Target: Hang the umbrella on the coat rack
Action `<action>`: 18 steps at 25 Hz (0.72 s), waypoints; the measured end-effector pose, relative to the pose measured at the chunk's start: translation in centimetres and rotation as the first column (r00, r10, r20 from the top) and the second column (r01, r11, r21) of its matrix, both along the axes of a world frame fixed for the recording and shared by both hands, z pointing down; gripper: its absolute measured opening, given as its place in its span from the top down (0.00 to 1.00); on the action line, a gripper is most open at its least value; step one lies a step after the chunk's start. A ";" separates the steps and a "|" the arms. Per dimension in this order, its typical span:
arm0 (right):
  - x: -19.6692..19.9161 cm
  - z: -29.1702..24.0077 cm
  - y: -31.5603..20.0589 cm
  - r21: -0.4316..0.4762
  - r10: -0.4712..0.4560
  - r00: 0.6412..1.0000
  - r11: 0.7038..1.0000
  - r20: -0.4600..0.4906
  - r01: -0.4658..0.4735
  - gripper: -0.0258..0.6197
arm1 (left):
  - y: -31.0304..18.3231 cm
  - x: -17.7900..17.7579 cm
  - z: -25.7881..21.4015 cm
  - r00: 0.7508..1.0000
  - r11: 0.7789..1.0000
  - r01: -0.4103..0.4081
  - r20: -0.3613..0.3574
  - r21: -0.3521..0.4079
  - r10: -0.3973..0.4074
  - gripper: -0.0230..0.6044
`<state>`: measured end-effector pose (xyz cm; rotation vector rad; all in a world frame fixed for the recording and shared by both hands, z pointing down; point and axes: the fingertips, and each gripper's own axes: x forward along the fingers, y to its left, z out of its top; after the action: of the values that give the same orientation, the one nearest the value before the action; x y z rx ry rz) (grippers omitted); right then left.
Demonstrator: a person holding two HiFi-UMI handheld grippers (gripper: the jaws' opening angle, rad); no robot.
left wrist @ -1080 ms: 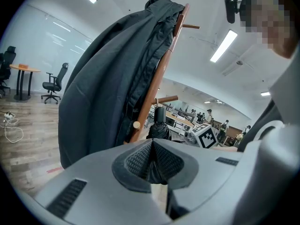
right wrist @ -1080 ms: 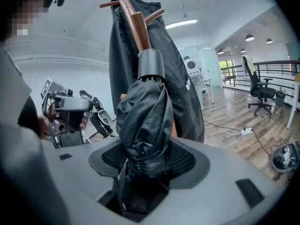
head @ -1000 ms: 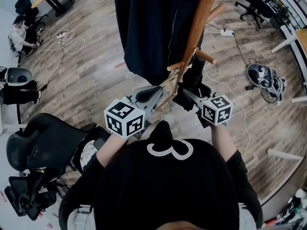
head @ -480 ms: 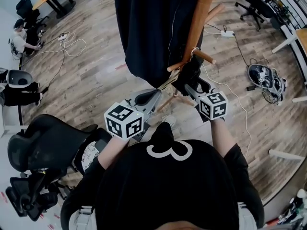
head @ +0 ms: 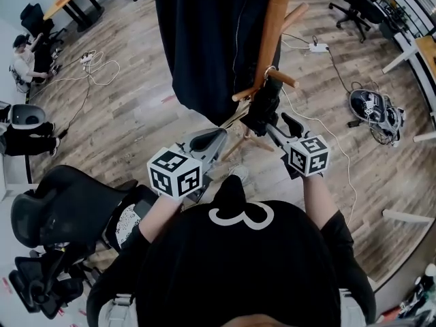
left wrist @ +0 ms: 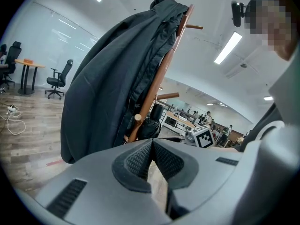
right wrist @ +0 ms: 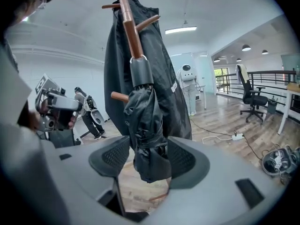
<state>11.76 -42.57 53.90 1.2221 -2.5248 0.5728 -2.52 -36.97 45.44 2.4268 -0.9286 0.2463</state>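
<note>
A wooden coat rack [head: 274, 26] stands ahead with a dark coat [head: 204, 39] draped on it. The folded black umbrella [head: 262, 106] hangs straight down beside the pole, its strap looped over a low peg [head: 285, 80]. In the right gripper view the umbrella [right wrist: 149, 130] has a grey handle [right wrist: 140, 71] up against the pole, and it dangles between the jaws. My right gripper [head: 276, 125] is open around its lower end, with a gap showing at the left pad. My left gripper [head: 208, 142] is shut and empty, low and left of the rack, pads [left wrist: 140, 161] pressed together.
A black office chair [head: 61, 196] is close at my left. Cables [head: 95, 60] and a power strip [head: 318, 46] lie on the wood floor, with a bundle of gear [head: 371, 107] at the right. A person [head: 20, 46] sits far left; another stands [right wrist: 89, 111] nearby.
My right gripper carried the umbrella up and forward to the low peg, and its jaws have spread apart. The left gripper has barely moved.
</note>
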 end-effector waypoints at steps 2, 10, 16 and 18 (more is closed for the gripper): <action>0.3 -1.2 1.5 0.017 -0.006 1.000 1.000 0.021 0.006 0.55 | 0.6 0.2 0.0 1.000 1.000 -0.005 -0.004 0.003 0.005 0.94; 0.5 -9.6 7.6 0.129 -0.069 0.976 0.991 0.206 0.043 0.57 | 3.5 2.3 -1.2 0.999 0.998 -0.047 -0.013 0.036 0.048 0.94; 2.2 -12.9 11.7 0.143 -0.038 0.954 0.990 0.296 -0.005 0.78 | 6.9 4.7 -2.6 0.996 0.994 -0.087 -0.020 0.070 0.088 0.94; 2.7 -13.3 13.3 0.144 -0.029 0.952 0.989 0.304 -0.016 0.84 | 8.2 5.5 -3.0 0.994 0.991 -0.101 -0.024 0.083 0.103 0.94</action>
<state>14.50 -29.29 40.63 1.2581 -2.8719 0.6298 2.93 -28.79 42.41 2.5501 -0.8186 0.2141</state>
